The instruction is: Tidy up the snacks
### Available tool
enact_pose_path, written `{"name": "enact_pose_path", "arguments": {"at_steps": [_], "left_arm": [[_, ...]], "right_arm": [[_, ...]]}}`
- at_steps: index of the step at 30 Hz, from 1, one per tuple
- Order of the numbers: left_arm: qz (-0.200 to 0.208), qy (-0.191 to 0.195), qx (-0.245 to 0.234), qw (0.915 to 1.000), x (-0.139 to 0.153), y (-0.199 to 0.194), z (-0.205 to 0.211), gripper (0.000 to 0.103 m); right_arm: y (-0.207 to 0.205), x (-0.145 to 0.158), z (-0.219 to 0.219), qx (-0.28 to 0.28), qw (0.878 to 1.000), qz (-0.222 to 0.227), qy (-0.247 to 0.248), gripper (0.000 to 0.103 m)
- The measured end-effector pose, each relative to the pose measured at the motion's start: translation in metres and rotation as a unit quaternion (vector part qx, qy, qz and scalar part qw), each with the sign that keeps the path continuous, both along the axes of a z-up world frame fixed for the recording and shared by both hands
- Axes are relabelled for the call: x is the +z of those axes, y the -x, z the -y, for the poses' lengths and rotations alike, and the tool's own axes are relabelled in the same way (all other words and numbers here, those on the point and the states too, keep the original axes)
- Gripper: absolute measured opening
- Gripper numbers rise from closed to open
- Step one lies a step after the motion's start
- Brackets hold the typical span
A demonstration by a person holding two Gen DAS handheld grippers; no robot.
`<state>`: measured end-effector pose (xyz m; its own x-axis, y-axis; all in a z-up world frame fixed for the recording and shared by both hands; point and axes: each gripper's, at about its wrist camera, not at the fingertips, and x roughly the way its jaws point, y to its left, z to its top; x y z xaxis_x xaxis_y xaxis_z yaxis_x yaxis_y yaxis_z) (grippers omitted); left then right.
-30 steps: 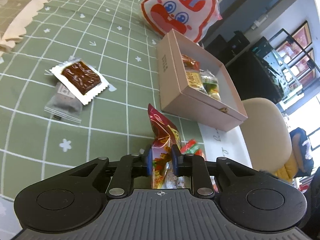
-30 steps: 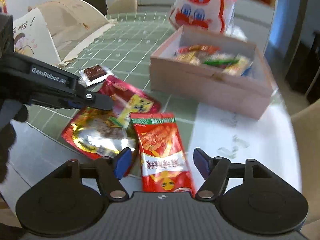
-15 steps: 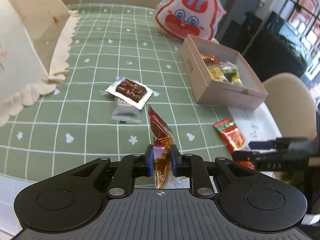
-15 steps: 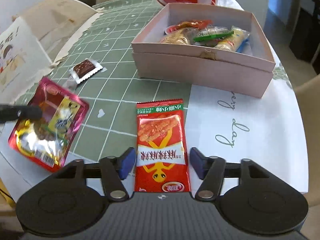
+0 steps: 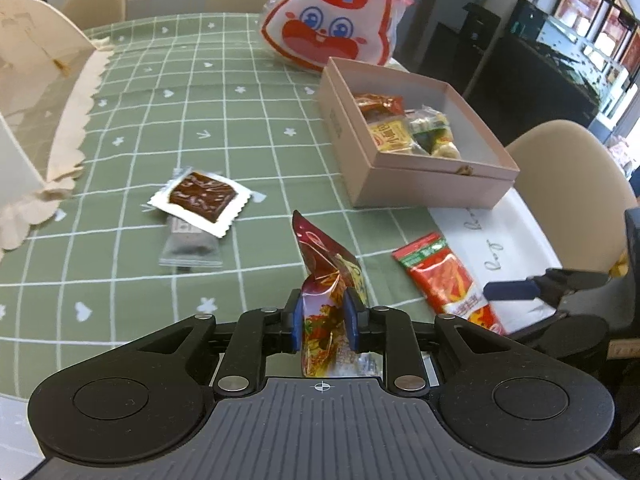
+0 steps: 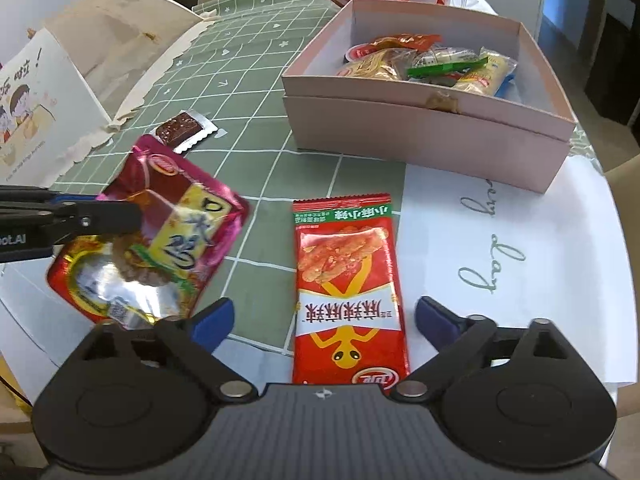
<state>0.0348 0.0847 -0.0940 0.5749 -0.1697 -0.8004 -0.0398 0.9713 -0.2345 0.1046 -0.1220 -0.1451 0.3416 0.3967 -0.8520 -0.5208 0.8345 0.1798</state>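
**Over a green bench: one snack held, one waiting between open fingers**

From the left wrist view, the left gripper (image 5: 319,322) is pinched narrow on a crumpled magenta pouch (image 5: 326,280), holding it upright above the green checked bench (image 5: 224,112). Ahead and to the right sits an open pink box (image 5: 424,184), partly filled with wrapped snacks. A flat red packet (image 5: 448,276) lies on the bench near the box, with one blue fingertip of the right gripper (image 5: 510,290) just beside it. Farther left, a brown square snack (image 5: 200,200) rests overlapping a grey wrapper (image 5: 190,242). A rabbit-face bag (image 5: 332,20) stands behind the box.

From the right wrist view, the right gripper (image 6: 322,318) is spread wide, one finger either side of the red packet (image 6: 348,292), touching nothing. The pouch (image 6: 160,232) hangs at left in the left gripper (image 6: 116,212). The box (image 6: 424,128) lies straight ahead, well apart.

Judged from this, the step in hand is collecting loose snacks for the box. Next, the left hand likely needs to carry the pouch over the box rim and release it, while the right gripper lowers and closes across the packet's width.
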Motion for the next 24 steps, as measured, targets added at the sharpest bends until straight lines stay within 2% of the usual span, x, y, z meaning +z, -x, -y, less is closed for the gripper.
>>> {"name": "enact_pose_path", "arguments": {"at_steps": [3,6,12,14,19,22,24], "left_arm": [[-0.005,0.027,0.005,0.9996,-0.003,-0.004,0.001,0.024],[-0.004,0.033,-0.005,0.9994,0.000,-0.005,0.010,0.023],[-0.003,0.028,-0.026,0.9993,0.005,-0.009,0.030,0.022],[-0.009,0.028,-0.024,0.9993,0.003,-0.013,0.033,0.022],[-0.027,0.036,-0.023,0.9987,-0.009,-0.025,0.038,0.027],[-0.037,0.060,-0.020,0.9973,-0.021,-0.031,0.037,0.029],[-0.038,0.093,-0.014,0.9949,-0.029,-0.033,0.033,0.028]], "right_arm": [[0.002,-0.001,-0.007,0.010,1.000,0.003,0.016,0.103],[0.005,-0.002,-0.013,0.024,0.999,0.012,0.037,0.103],[0.004,-0.001,-0.004,0.016,1.000,0.012,0.008,0.103],[0.006,0.000,-0.002,0.018,1.000,0.017,0.007,0.099],[0.012,0.000,-0.002,0.032,0.999,0.031,0.011,0.097],[0.015,0.000,-0.002,0.034,0.999,0.036,0.010,0.097],[0.016,-0.001,-0.002,0.037,0.999,0.039,0.010,0.097]]}}
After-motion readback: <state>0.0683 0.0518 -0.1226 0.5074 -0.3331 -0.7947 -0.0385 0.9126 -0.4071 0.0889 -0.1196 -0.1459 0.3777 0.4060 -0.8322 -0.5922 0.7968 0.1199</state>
